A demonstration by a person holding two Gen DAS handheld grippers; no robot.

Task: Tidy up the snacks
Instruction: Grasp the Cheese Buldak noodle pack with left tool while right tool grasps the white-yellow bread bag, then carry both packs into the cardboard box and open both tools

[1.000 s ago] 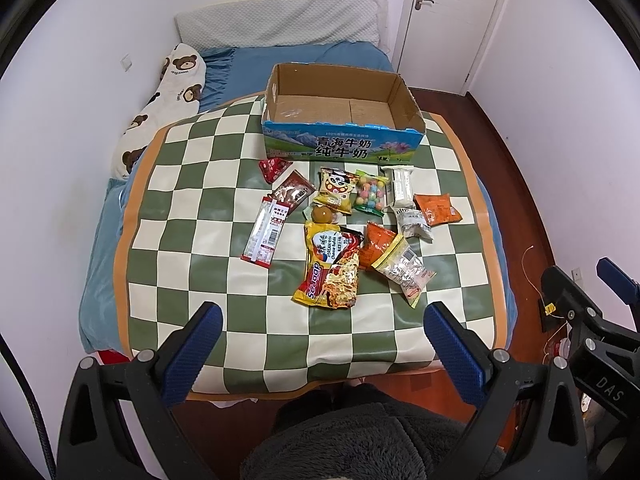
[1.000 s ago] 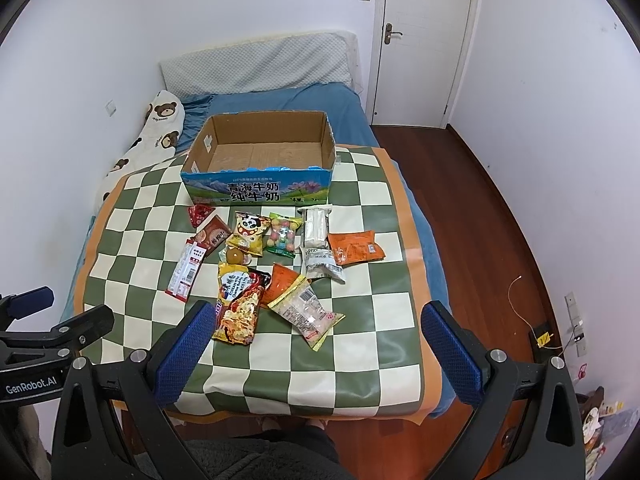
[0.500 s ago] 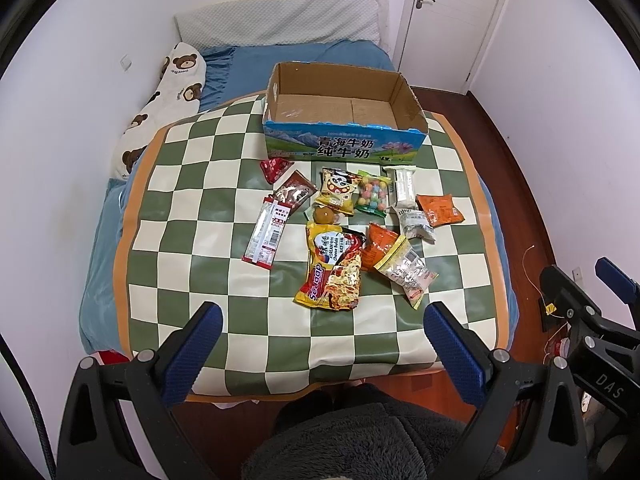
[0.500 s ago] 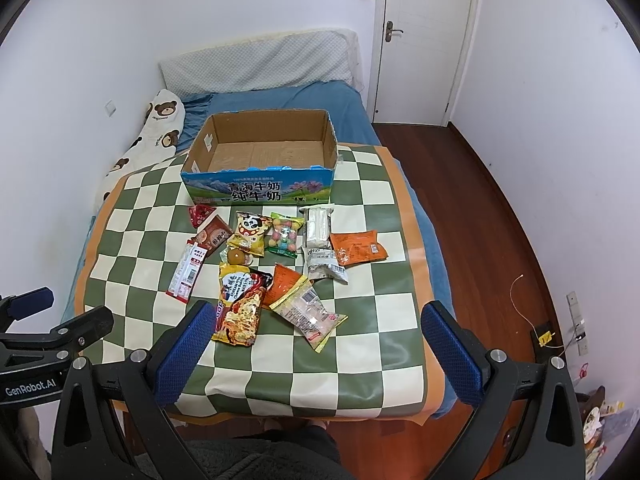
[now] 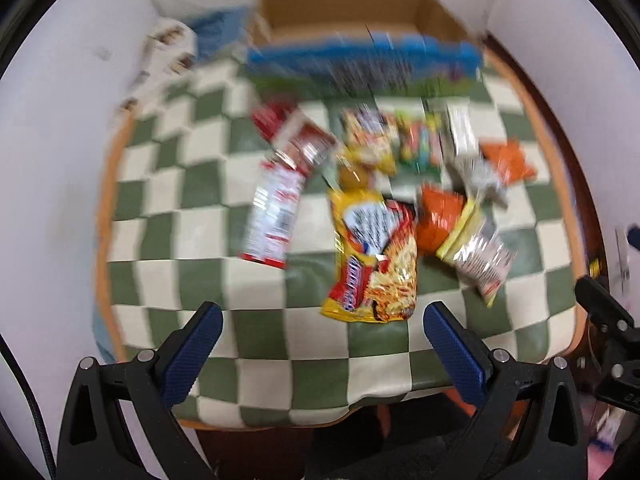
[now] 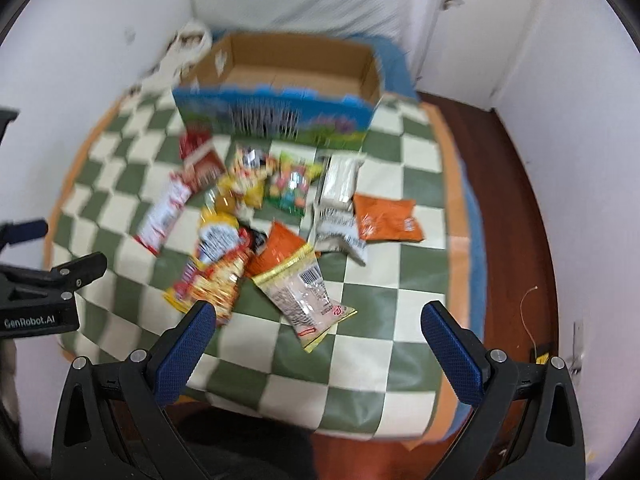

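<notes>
Several snack packets lie in a loose pile on the green-and-cream checked mat [image 5: 188, 236] [image 6: 380, 308]. Among them are a yellow-red noodle pack [image 5: 372, 256] [image 6: 212, 272], a clear nut bag [image 5: 476, 252] [image 6: 304, 296], an orange pouch [image 6: 386, 218] and a red-white stick pack [image 5: 274, 216] [image 6: 162, 212]. Behind them stands an empty cardboard box [image 5: 360, 44] [image 6: 280, 92] with a blue printed front. My left gripper [image 5: 318, 348] is open just short of the noodle pack. My right gripper [image 6: 316, 350] is open just short of the nut bag. Both views are motion-blurred.
The mat covers a bed with blue sheets [image 6: 394, 60] and a white pillow [image 6: 304, 8] against the back wall. A bear-print pillow [image 6: 188, 48] lies at the left. Wooden floor [image 6: 516, 216] and a white door [image 6: 472, 20] are on the right.
Both grippers have moved forward and down toward the snacks, which now look much bigger. The snacks and box have not shifted. Both grippers stay open.
</notes>
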